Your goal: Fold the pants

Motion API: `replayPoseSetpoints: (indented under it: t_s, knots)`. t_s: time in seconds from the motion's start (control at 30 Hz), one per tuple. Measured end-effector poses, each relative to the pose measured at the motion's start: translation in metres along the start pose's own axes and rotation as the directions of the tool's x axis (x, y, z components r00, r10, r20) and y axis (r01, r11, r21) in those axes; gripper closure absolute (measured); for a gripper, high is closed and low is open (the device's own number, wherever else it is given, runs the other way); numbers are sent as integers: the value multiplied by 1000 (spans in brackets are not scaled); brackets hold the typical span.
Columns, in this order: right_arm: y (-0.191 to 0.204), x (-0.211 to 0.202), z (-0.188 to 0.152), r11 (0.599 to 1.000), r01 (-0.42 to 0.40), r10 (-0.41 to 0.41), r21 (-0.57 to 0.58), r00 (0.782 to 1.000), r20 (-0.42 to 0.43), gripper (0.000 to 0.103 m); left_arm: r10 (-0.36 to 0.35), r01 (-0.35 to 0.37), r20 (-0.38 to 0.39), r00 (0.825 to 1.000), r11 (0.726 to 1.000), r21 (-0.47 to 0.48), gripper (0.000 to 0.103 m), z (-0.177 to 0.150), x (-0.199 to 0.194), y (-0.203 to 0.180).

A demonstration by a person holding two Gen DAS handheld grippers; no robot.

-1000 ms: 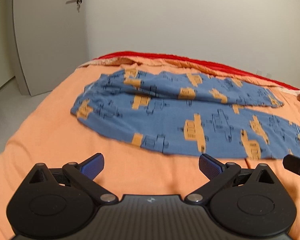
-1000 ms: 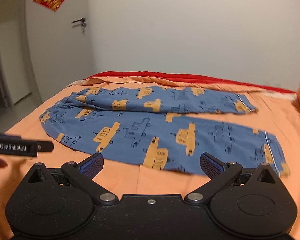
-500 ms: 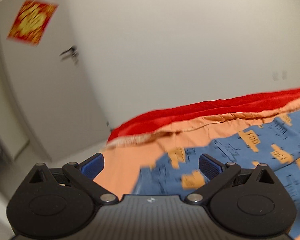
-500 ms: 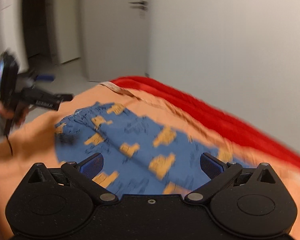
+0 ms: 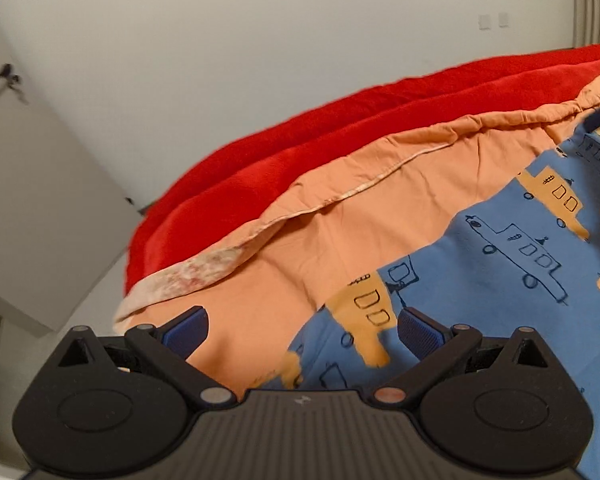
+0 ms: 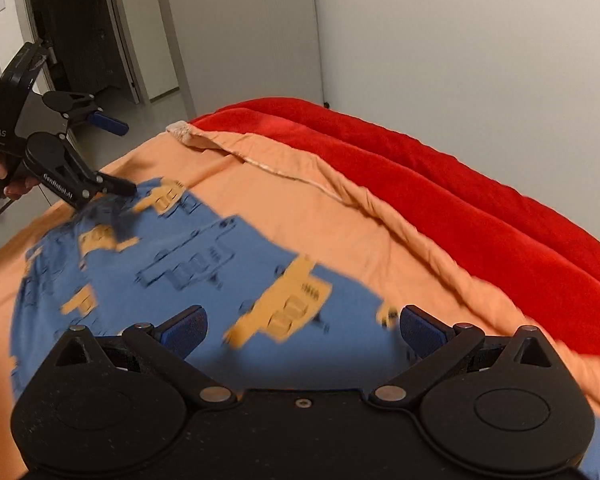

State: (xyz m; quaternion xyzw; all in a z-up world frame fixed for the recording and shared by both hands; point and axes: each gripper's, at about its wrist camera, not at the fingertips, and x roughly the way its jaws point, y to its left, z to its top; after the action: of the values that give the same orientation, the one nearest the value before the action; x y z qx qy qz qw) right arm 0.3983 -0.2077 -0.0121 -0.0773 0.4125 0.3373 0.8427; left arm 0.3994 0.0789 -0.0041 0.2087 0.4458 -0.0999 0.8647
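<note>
Soft blue printed pants [image 5: 512, 264] flat on wrinkled orange sheet [image 5: 384, 204], both hand-held grippers [image 5: 302, 330] [image 6: 302, 330] spread wide, empty.

Each of the 2 wrist views looks forward from low and close over the bed [image 5: 380, 200], tilted, toward the wall [image 5: 260, 40]. Both share the pants [image 5: 500, 280], red blanket [image 6: 460, 200] and door [image 6: 240, 20].

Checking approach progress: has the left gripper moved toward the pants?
Yes. The left gripper has closed in on the pants, near the red blanket.
</note>
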Motion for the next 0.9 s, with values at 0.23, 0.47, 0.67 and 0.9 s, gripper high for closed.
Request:
replayPoseSetpoints:
  t_s: [0.23, 0.47, 0.67, 0.9]
  knots:
    - [-7, 49, 22, 1000, -14, 13, -13, 999, -49, 31, -94, 92, -39, 995, 995, -32, 12, -1, 26, 17]
    - [-4, 66, 27, 994, 0, -10, -109, 996, -90, 64, -197, 193, -58, 979, 979, -60, 67, 1, 41, 24]
    - [3, 70, 27, 986, -4, -15, -169, 994, -113, 91, -179, 180, -76, 981, 984, 7, 97, 5, 39, 15]
    - [7, 57, 31, 980, 57, -66, -191, 997, -40, 103, -125, 124, 0, 992, 992, -25, 101, 1, 10, 21]
